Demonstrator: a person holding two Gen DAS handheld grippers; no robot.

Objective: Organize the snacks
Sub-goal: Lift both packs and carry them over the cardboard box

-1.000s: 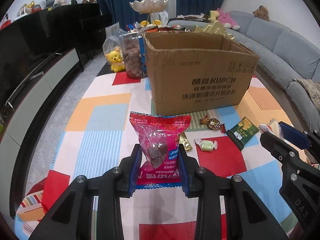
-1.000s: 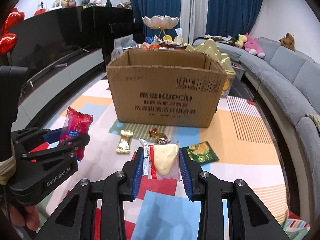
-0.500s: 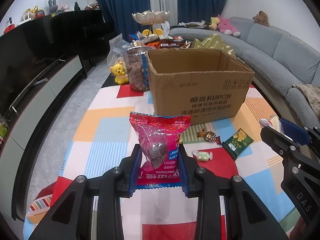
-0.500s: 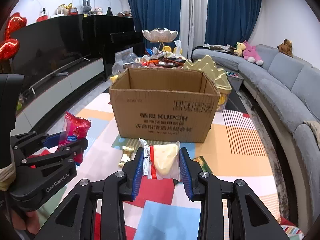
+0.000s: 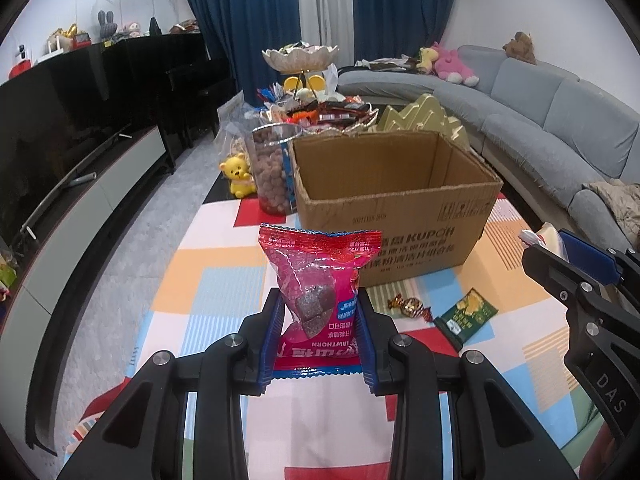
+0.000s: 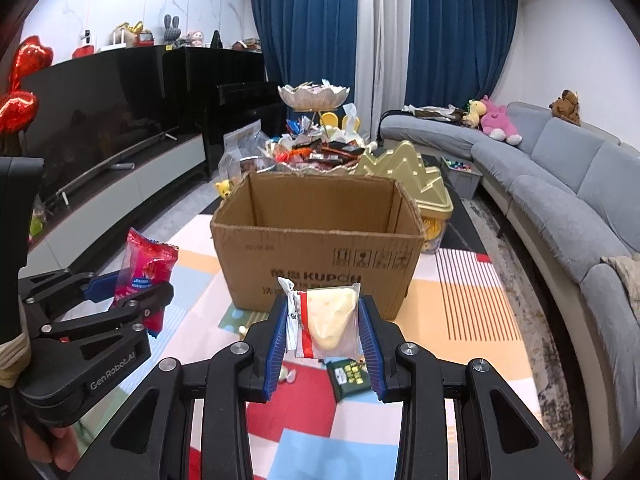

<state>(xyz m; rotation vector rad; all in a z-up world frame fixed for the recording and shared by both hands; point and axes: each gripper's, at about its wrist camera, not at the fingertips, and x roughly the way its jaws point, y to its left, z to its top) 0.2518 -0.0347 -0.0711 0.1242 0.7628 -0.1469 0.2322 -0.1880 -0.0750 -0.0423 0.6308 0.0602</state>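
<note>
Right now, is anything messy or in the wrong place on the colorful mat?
Yes. A wrapped candy and a green packet lie loose on the mat in front of the cardboard box instead of inside it.

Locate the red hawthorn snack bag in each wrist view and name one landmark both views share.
Left wrist: red hawthorn bag bottom centre, clamped upright in the left gripper.
Right wrist: same bag at left edge, in that gripper seen side-on.
Shared landmark: open cardboard box behind it.
</note>
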